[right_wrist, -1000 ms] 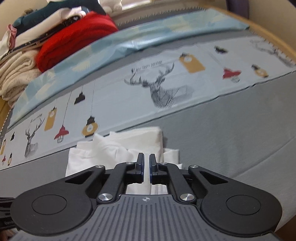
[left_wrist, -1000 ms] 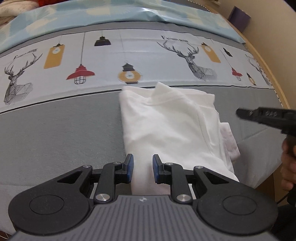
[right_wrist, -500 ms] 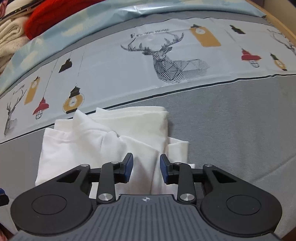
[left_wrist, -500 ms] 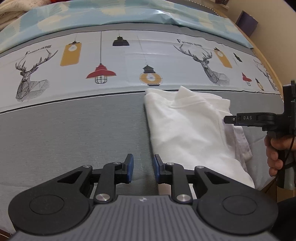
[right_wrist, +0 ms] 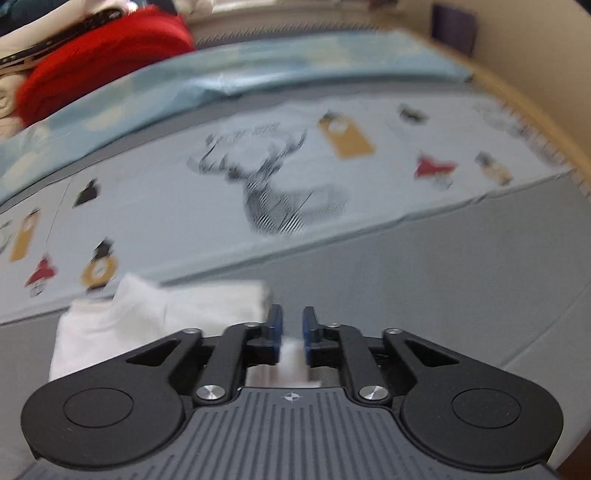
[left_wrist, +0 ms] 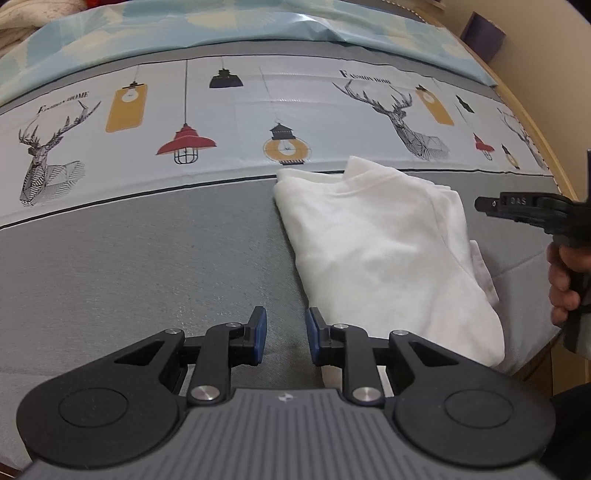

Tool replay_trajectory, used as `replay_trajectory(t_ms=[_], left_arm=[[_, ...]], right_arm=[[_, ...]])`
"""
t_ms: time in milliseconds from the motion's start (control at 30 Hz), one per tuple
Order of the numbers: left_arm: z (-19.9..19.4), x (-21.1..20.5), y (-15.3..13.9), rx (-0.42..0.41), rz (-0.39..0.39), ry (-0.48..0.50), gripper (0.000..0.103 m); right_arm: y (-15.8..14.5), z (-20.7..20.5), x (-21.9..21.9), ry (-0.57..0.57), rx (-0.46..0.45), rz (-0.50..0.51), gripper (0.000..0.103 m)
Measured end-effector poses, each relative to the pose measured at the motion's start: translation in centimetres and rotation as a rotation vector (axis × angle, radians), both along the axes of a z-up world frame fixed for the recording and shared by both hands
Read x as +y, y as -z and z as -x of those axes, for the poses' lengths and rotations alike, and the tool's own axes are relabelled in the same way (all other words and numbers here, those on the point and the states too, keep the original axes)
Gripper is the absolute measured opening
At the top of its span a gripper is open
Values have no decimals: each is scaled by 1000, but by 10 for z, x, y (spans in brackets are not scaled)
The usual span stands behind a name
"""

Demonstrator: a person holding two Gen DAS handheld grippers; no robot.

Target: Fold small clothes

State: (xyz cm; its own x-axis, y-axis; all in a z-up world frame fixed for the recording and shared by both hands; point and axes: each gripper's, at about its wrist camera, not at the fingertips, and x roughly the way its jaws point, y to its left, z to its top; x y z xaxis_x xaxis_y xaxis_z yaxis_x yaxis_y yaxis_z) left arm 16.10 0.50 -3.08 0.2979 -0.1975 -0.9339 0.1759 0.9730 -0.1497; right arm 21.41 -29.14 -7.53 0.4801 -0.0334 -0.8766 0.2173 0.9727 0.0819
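Observation:
A folded white garment lies on the grey band of the bed sheet. My left gripper hovers open over bare sheet just left of the garment's near corner, with nothing between its fingers. My right gripper shows side-on at the garment's right edge, held in a person's hand. In the blurred right wrist view, my right gripper has its jaws closing to a narrow gap over the right part of the garment. White cloth shows in the gap, but the pads are not seen pressing on it.
The sheet's far band carries deer and lamp prints, with a light blue cover behind it. A pile of clothes topped by a red one sits at the back left. The wooden bed edge runs along the right.
The garment now lies further right of my left gripper. My right gripper opened from shut, then narrowed again, and came down and in towards the garment's right edge.

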Motion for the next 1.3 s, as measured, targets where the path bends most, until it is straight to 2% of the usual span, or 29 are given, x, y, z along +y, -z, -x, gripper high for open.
replay_trajectory(t_ms=[100, 167, 233, 300, 433, 600, 633, 667, 700, 767, 900, 967, 1033, 1133, 1167, 1233, 1300], left_arm=[[0, -4, 2, 8, 0, 8, 26], [0, -7, 3, 8, -6, 11, 26], [0, -10, 4, 9, -5, 9, 26], [-1, -13, 4, 9, -8, 9, 26], [1, -22, 6, 10, -20, 21, 27], [6, -33, 9, 15, -32, 44, 27], [7, -35, 10, 16, -34, 47, 27], [8, -37, 10, 16, -35, 49, 27], [9, -38, 10, 16, -35, 51, 27], [9, -39, 10, 18, -31, 52, 27], [8, -44, 12, 24, -25, 70, 28], [8, -50, 16, 36, -33, 99, 31], [8, -58, 21, 47, -45, 136, 32], [8, -70, 32, 78, -58, 184, 33], [9, -73, 36, 91, -61, 194, 33], [10, -79, 47, 123, -81, 219, 33], [11, -84, 58, 149, -121, 247, 36]], right_arm=[[-3, 10, -9, -58, 33, -79, 25], [-2, 18, -10, -123, 86, -172, 35], [-1, 29, -8, -214, 147, -236, 35], [-3, 41, -6, -294, 172, -231, 35], [-1, 61, -12, -344, 260, -322, 36], [-2, 86, 1, -462, 303, -292, 36], [-3, 90, 3, -485, 301, -287, 28], [-5, 95, 5, -509, 297, -287, 7], [-8, 99, 3, -529, 291, -286, 1], [-15, 102, -3, -540, 253, -303, 1], [-46, 105, -45, -435, 99, -441, 0], [-50, 111, -56, -431, 83, -462, 0], [-43, 115, -55, -466, 141, -412, 0], [-18, 120, -39, -515, 290, -200, 0], [-14, 118, -37, -519, 311, -157, 0], [-18, 113, -46, -466, 280, -147, 2], [-32, 107, -53, -394, 175, -179, 3]])
